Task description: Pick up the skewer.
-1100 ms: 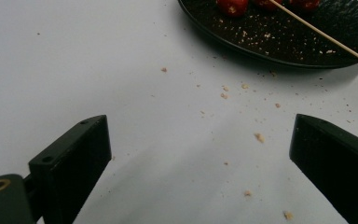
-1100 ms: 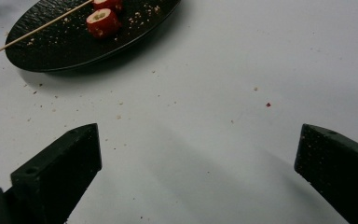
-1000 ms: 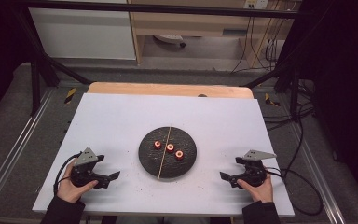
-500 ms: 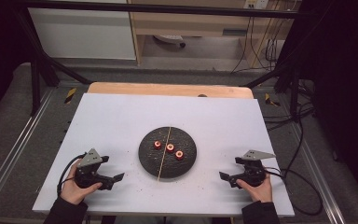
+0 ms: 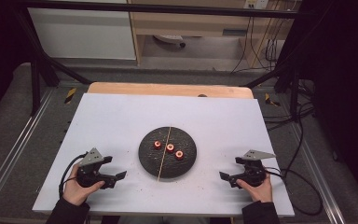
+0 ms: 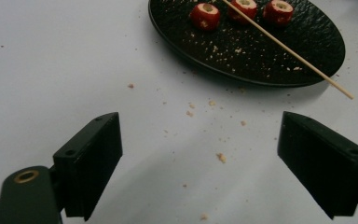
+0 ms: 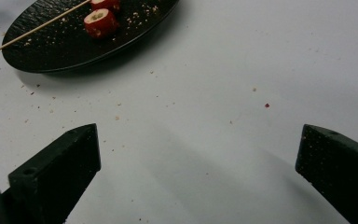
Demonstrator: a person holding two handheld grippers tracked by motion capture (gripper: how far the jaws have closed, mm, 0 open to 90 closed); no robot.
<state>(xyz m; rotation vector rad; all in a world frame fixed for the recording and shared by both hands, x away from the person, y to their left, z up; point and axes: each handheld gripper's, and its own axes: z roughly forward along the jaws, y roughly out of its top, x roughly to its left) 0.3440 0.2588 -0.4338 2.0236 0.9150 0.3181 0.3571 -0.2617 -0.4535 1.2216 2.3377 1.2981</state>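
From above, the left gripper (image 5: 116, 178) and right gripper (image 5: 226, 178) rest on the table (image 5: 121, 121), flanking the plate (image 5: 149, 161). Left gripper view: jaws spread wide, empty; the skewer (image 6: 289, 50) bridges the plate beside three fruit pieces (image 6: 205, 15), presumably for threading. Right gripper view: jaws likewise apart, unladen.

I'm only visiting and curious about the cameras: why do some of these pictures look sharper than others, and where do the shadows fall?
High view: soft and a little grainy, room edges dark, white table evenly lit. Left gripper view: plate and crumbs crisp, near black tongs slightly blurred, faint shadows beneath. Right gripper view: tongs cast broad soft shadows on the table; the skewer stays sharp.
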